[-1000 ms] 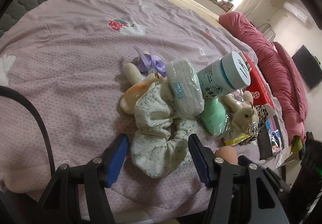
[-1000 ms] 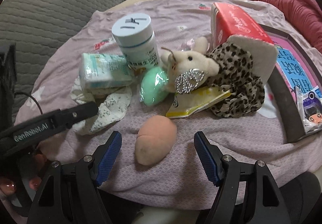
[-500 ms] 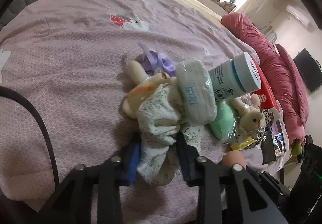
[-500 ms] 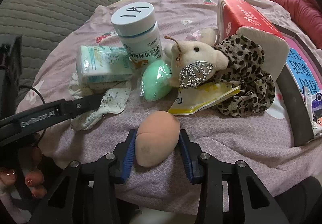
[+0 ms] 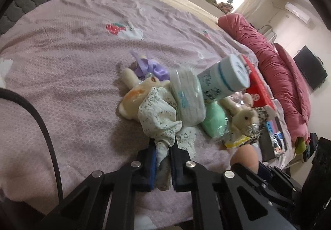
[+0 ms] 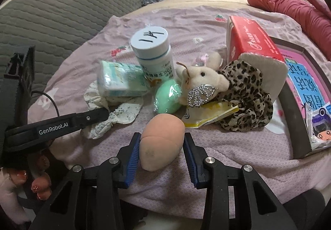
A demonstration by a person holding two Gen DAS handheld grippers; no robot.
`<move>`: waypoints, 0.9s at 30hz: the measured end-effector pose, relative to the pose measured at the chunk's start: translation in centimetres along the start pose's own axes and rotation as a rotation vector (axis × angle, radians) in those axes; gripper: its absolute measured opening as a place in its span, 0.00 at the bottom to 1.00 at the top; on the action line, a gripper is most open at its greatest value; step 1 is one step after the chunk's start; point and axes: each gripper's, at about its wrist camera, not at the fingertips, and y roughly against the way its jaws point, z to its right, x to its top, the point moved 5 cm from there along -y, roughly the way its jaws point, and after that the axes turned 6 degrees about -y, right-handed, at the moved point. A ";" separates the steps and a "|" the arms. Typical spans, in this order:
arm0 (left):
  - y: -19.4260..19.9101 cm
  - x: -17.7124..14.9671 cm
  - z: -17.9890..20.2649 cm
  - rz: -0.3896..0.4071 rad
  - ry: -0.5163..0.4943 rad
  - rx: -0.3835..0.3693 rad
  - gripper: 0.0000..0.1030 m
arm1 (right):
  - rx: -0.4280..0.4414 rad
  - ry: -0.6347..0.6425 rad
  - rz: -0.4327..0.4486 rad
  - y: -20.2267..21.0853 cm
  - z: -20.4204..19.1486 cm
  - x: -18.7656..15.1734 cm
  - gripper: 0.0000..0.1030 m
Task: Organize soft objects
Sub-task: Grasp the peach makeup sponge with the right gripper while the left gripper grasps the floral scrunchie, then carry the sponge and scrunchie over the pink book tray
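Two soft things are in hand at once. The floral cloth [image 5: 159, 114] lies at the near edge of the heap on the bed [image 5: 68, 48]; its gathered tail hangs straight back between the pads of the left gripper [image 5: 162, 153], which is shut tight on it, so the cloth's long axis runs from the tongs up into the pile, where its far end is pinned under the tissue pack [image 5: 187, 97]. Any lift is judged to drag that pack, and the bottle [image 5: 225, 77] leaning on it. The peach sponge [image 6: 161, 139] lies apart from the heap, directly before the right gripper [image 6: 160, 143], its long axis slanting from near left to far right; the blue pads are closed part-way against its two sides and it is held. Each thing is nearer its own hand, the left gripper being seen at the left of the right wrist view. Counted across both views: one floral cloth, one sponge, one green egg-shaped sponge [image 6: 167, 96], one tissue pack, one bottle, one leopard scrunchie [image 6: 246, 103], one red box [image 6: 250, 37], two plush toys [image 6: 201, 83], one purple bow [image 5: 151, 68].
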 end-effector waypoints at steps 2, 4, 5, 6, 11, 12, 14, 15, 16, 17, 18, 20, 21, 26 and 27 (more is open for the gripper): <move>0.8 -0.2 0.4 0.013 -0.010 -0.002 0.11 | 0.007 0.010 0.014 0.6 -0.2 0.0 0.40; 1.8 -0.2 0.8 0.027 -0.025 0.004 0.11 | 0.019 0.015 0.036 1.3 -0.4 0.2 0.40; 2.1 -0.2 1.0 0.033 -0.028 0.003 0.11 | 0.022 0.017 0.044 1.5 -0.4 0.3 0.40; 2.5 -0.2 1.3 0.043 -0.037 0.009 0.11 | 0.026 0.017 0.050 1.7 -0.5 0.4 0.40; 4.3 -0.1 2.1 0.076 -0.056 0.026 0.11 | 0.036 0.001 0.080 2.8 0.0 0.8 0.40; 4.7 0.0 2.4 0.088 -0.064 0.024 0.11 | 0.039 -0.004 0.087 3.0 0.2 0.9 0.40; 5.6 0.1 3.0 0.109 -0.082 0.025 0.11 | 0.043 -0.015 0.104 3.6 0.4 1.1 0.40; 6.0 0.2 3.5 0.121 -0.089 0.019 0.11 | 0.046 -0.020 0.111 3.8 0.6 1.2 0.40; 6.2 0.3 3.8 0.126 -0.095 0.015 0.11 | 0.049 -0.026 0.117 4.1 0.8 1.3 0.40; 6.4 0.3 4.1 0.130 -0.102 0.014 0.11 | 0.050 -0.032 0.125 4.3 1.0 1.4 0.40; 6.6 0.3 4.6 0.136 -0.111 0.005 0.11 | 0.051 -0.037 0.129 4.5 1.1 1.5 0.40; 7.0 0.3 5.4 0.148 -0.126 -0.003 0.11 | 0.054 -0.049 0.141 5.0 1.6 1.7 0.40; 7.2 0.3 6.0 0.153 -0.139 -0.005 0.11 | 0.055 -0.053 0.145 5.2 1.6 1.7 0.40; 7.8 0.4 7.4 0.170 -0.168 0.000 0.11 | 0.059 -0.080 0.166 5.9 2.5 2.0 0.40; 8.0 0.4 7.8 0.176 -0.176 0.006 0.11 | 0.060 -0.085 0.169 6.0 2.6 2.1 0.40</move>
